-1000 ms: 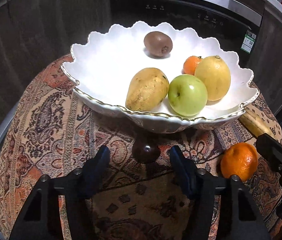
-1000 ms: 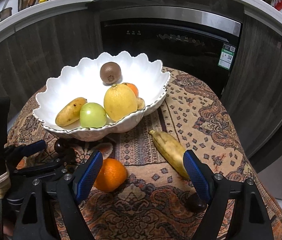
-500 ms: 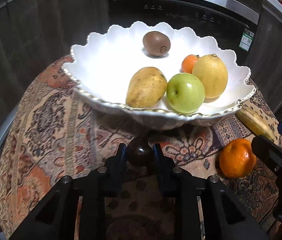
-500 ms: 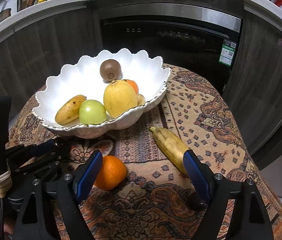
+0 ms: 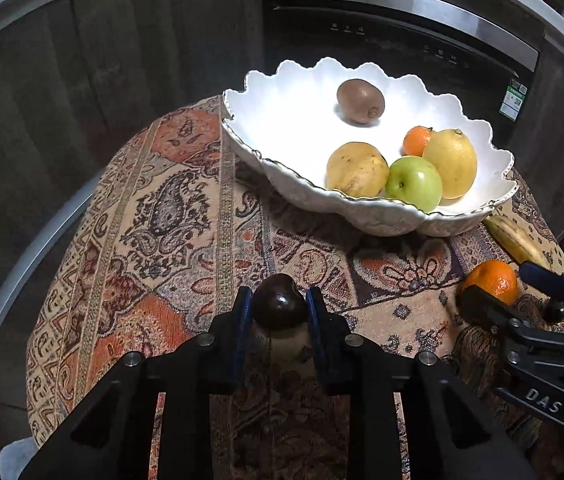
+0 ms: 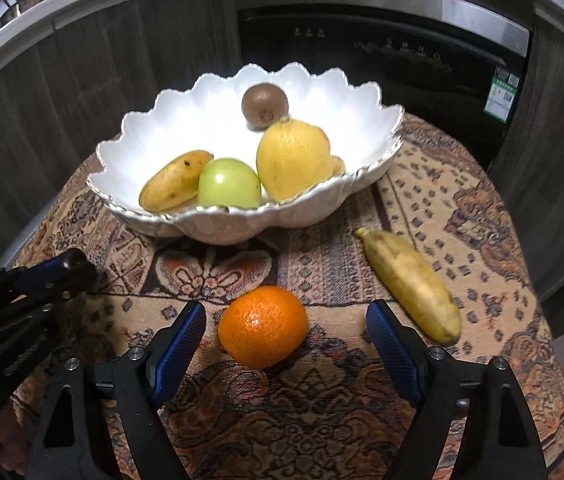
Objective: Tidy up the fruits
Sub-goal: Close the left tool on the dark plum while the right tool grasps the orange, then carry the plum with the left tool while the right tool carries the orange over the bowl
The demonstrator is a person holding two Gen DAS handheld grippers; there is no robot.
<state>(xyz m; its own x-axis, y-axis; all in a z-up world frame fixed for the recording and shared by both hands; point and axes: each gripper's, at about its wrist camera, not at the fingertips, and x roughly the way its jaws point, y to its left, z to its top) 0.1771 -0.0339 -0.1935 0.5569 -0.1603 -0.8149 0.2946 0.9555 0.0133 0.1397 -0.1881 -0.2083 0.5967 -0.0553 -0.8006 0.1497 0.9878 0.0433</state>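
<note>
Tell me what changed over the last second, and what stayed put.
The left gripper closed on the dark round fruit and lifted it off the patterned cloth. The right gripper, jaws open, moved in around the loose orange without touching it. The white bowl, its fruit and the banana stayed put.

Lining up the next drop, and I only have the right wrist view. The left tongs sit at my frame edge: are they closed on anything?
Observer: Yes. The left wrist view shows the left tongs shut on a dark purple fruit, one pad on each side.
Operator: Anything in the bowl hidden behind the lemon?
Observer: A small mandarin lies right behind it, near the far rim.
</note>
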